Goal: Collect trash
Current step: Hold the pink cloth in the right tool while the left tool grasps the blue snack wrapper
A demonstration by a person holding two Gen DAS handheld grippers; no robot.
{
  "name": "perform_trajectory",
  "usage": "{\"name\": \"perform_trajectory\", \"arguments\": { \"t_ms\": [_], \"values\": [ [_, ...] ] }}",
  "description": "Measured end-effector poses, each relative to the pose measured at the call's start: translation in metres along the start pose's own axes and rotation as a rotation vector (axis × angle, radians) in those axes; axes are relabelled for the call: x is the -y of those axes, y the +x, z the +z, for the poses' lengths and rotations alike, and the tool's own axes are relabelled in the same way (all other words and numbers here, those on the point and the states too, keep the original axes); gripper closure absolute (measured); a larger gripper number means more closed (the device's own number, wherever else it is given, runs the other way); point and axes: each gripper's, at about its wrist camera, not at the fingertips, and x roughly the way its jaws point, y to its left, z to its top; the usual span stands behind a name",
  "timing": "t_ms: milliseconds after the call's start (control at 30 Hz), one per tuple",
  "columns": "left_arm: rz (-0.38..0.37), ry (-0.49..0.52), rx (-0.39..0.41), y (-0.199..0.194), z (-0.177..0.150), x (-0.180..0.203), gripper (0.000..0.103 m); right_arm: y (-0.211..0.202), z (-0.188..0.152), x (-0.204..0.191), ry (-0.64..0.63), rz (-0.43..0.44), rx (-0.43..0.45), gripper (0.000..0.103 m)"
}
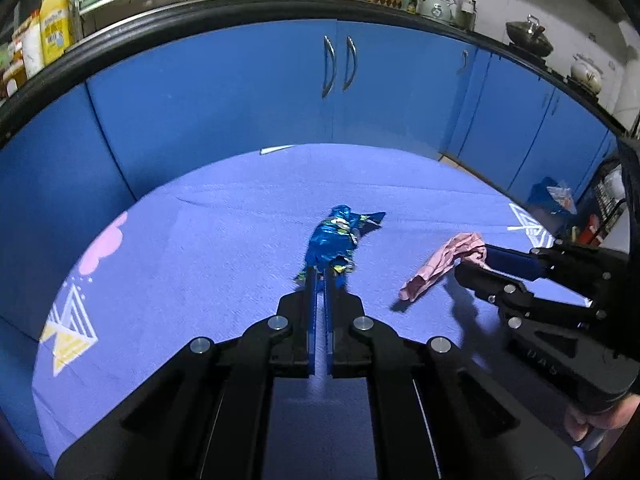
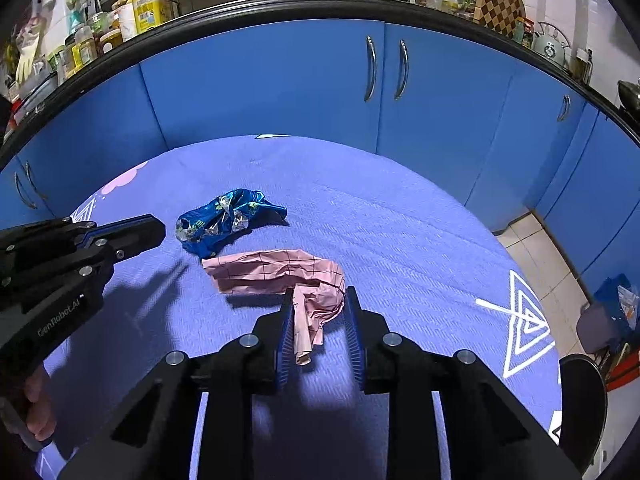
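A crumpled blue foil wrapper (image 1: 336, 238) lies on the purple tablecloth (image 1: 200, 240). My left gripper (image 1: 321, 276) is shut on the wrapper's near end. The wrapper also shows in the right wrist view (image 2: 224, 218), with the left gripper (image 2: 154, 230) at its left end. A crumpled pink checked paper (image 2: 280, 270) lies in front of the wrapper. My right gripper (image 2: 318, 300) has its jaws around the paper's near end, the left pad touching it, a gap at the right pad. In the left wrist view the right gripper (image 1: 466, 264) holds the pink paper (image 1: 440, 264) at its right end.
Blue cabinet doors (image 1: 280, 92) with metal handles stand behind the table. A dark countertop above carries bottles, a kettle and pots. A blue bin (image 2: 616, 300) with trash stands on the tiled floor at the right. A dark chair (image 2: 584, 384) is at the table's right edge.
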Motion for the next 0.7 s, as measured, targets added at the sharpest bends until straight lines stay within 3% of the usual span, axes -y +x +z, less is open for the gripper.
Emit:
{"name": "perform_trajectory", "arguments": {
  "t_ms": [100,300,367,433,467,533,600,700],
  "values": [
    [-0.025,-0.024,-0.018,0.002,0.003,-0.001,0.098,-0.003,0.0,0.001,0.005,0.002,0.001,0.079],
    [0.011,-0.021,-0.046,0.007,0.006,0.0,0.098,-0.009,0.0,0.003,0.012,0.005,0.012,0.079],
    [-0.089,-0.015,0.004,0.002,0.003,0.0,0.098,-0.011,-0.001,0.005,0.015,0.006,0.014,0.079],
    [-0.279,-0.048,0.072,-0.005,-0.002,-0.006,0.098,-0.014,-0.002,0.006,0.016,0.008,0.017,0.079],
    [-0.305,-0.059,0.088,-0.007,-0.003,-0.008,0.098,-0.014,-0.002,0.007,0.016,0.007,0.018,0.079],
    [-0.241,-0.016,0.076,-0.007,-0.004,-0.005,0.098,-0.016,-0.003,0.007,0.018,0.009,0.019,0.079],
    [-0.276,-0.016,0.046,-0.005,-0.004,-0.004,0.098,-0.017,-0.003,0.007,0.018,0.011,0.02,0.079],
    [-0.22,0.026,0.045,-0.005,-0.002,0.004,0.098,-0.019,-0.004,0.006,0.014,0.012,0.021,0.079]
  ]
}}
